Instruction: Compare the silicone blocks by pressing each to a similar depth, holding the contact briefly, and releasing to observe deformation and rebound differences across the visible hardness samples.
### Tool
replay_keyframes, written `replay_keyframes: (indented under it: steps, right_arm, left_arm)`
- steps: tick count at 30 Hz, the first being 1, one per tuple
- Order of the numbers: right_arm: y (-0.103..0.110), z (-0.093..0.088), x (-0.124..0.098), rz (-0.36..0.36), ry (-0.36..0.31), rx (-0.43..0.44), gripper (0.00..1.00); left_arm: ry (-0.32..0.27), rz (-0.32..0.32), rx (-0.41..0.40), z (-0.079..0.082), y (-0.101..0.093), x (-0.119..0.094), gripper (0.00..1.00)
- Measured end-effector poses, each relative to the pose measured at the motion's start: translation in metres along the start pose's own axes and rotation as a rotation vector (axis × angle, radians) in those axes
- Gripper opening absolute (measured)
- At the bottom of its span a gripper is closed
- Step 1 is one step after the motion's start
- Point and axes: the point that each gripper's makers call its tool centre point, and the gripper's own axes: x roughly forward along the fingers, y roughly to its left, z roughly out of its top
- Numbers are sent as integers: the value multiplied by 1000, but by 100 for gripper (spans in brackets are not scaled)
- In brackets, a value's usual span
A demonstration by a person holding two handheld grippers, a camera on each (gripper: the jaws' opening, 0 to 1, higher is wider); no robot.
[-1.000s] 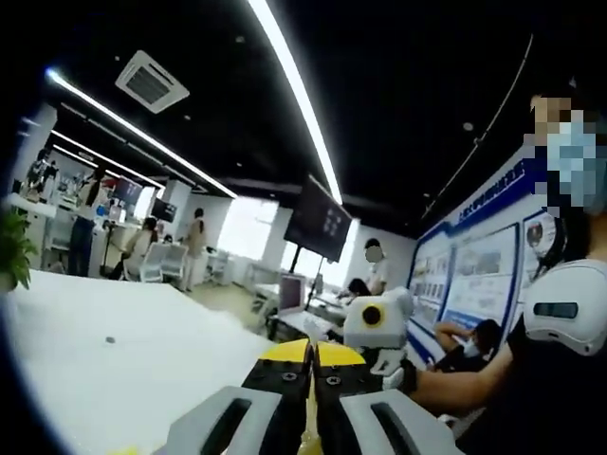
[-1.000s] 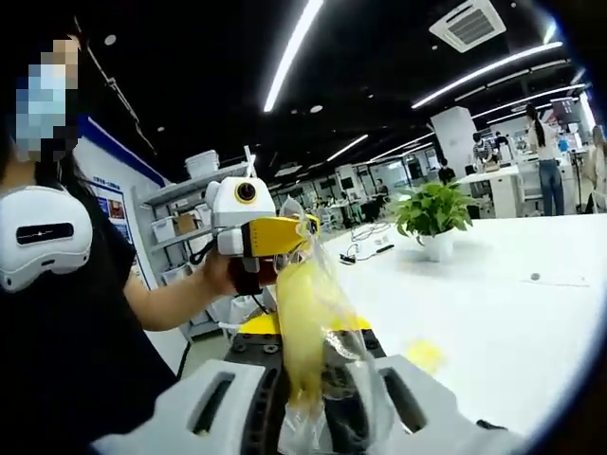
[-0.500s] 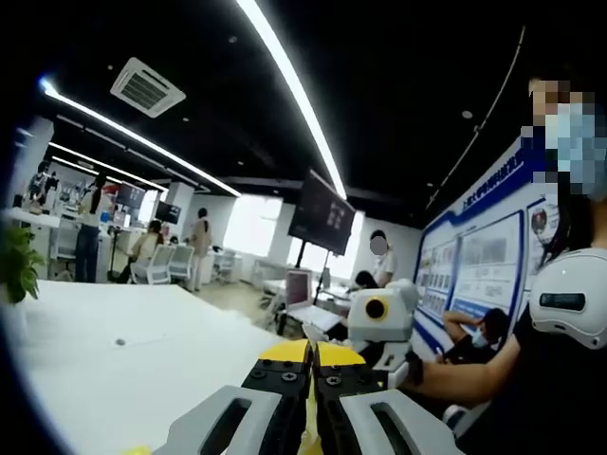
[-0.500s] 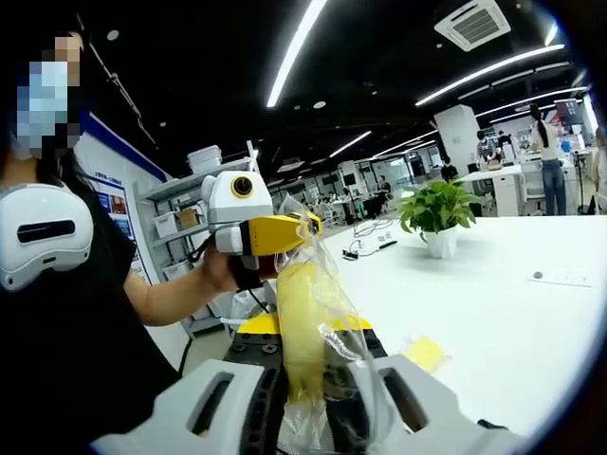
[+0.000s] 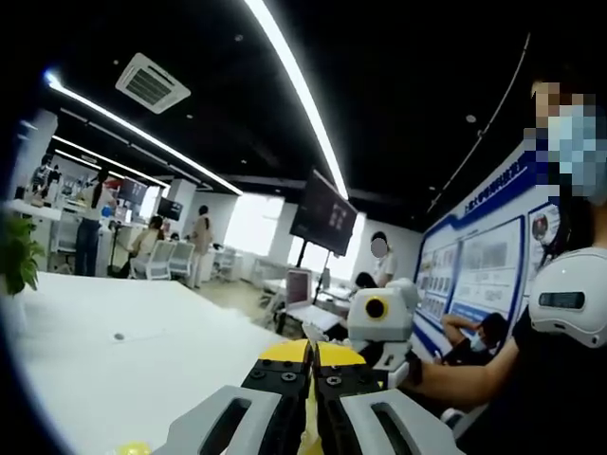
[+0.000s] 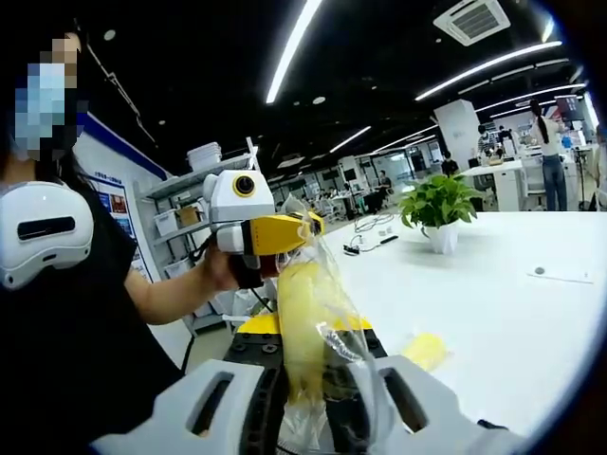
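A clear plastic bag with a long yellow silicone block inside stands upright between my right gripper's jaws, which are shut on its lower part. My left gripper comes in from the left of the right gripper view, its yellow tips shut on the bag's top edge. In the left gripper view my left gripper is shut, with a thin yellow sliver of the bag in its jaw line. A loose yellow block lies on the white table; another yellow piece sits at the table's near edge.
The person holding both grippers stands close beside them. A potted plant stands on the table farther back, with a small dark spot on the tabletop. Desks, shelves, a hanging screen and other people are far off.
Both views have drifted slightly with the hands. The bag and both grips look unchanged.
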Motion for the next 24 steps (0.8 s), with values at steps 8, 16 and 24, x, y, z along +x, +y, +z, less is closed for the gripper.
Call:
replay_keyframes:
  steps: [8,16,24]
  right_arm:
    - [1,-1,5,21,4,9,8]
    - [6,-4,8,46,4,5,8]
    - [9,-8,7,45,-14,8,8]
  left_arm:
    - [-8,2,-27,-1,2,-3,0]
    - [7,11,-65,-2,-2,-8,0]
    - [44,9,-72,-7,-4,-8,0]
